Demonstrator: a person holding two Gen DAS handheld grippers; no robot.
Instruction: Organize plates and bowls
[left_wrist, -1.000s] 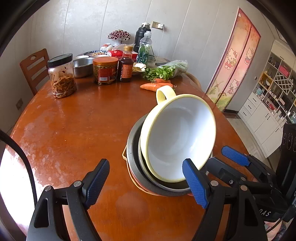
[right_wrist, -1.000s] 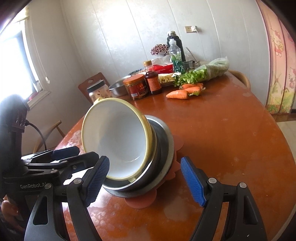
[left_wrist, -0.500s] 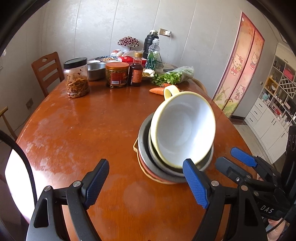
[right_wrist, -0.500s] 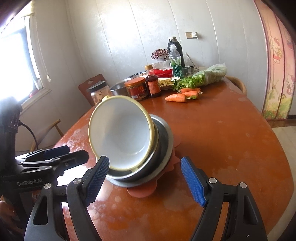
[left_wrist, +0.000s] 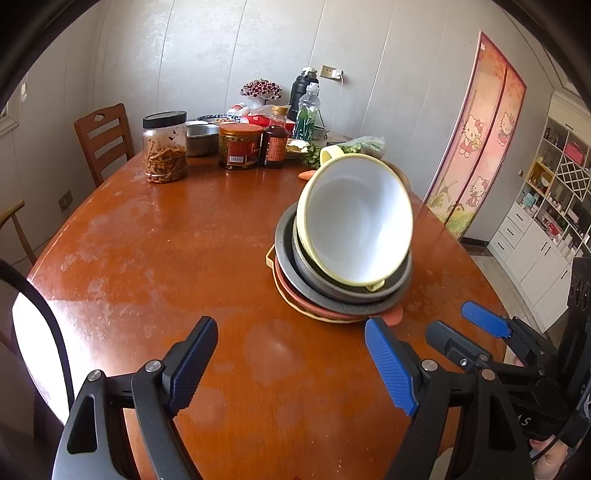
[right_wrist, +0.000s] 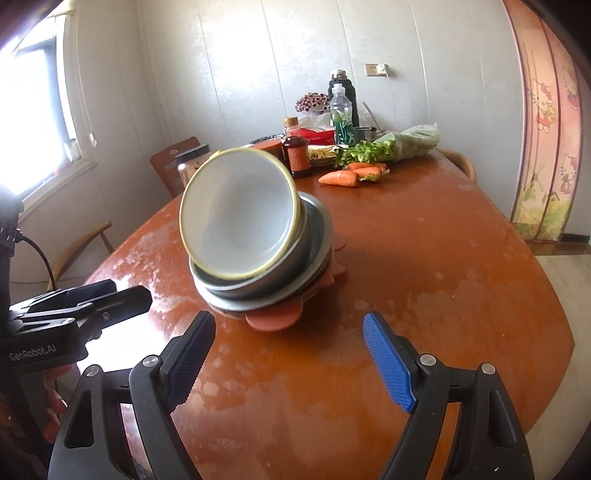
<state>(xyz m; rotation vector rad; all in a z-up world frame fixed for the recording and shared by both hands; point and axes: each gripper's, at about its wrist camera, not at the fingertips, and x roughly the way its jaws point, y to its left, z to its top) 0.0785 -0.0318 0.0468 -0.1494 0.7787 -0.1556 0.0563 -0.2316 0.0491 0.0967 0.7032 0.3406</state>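
Stacked dishes on the round wooden desk (left_wrist: 155, 251), both grippers clear of them.

A yellow-rimmed white bowl (left_wrist: 356, 221) leans tilted atop grey metal bowls (right_wrist: 291, 266) and an orange plate (right_wrist: 275, 319). The left gripper (left_wrist: 291, 363) is released and empty; the right gripper (right_wrist: 290, 356) jaws are opening, nothing between them.
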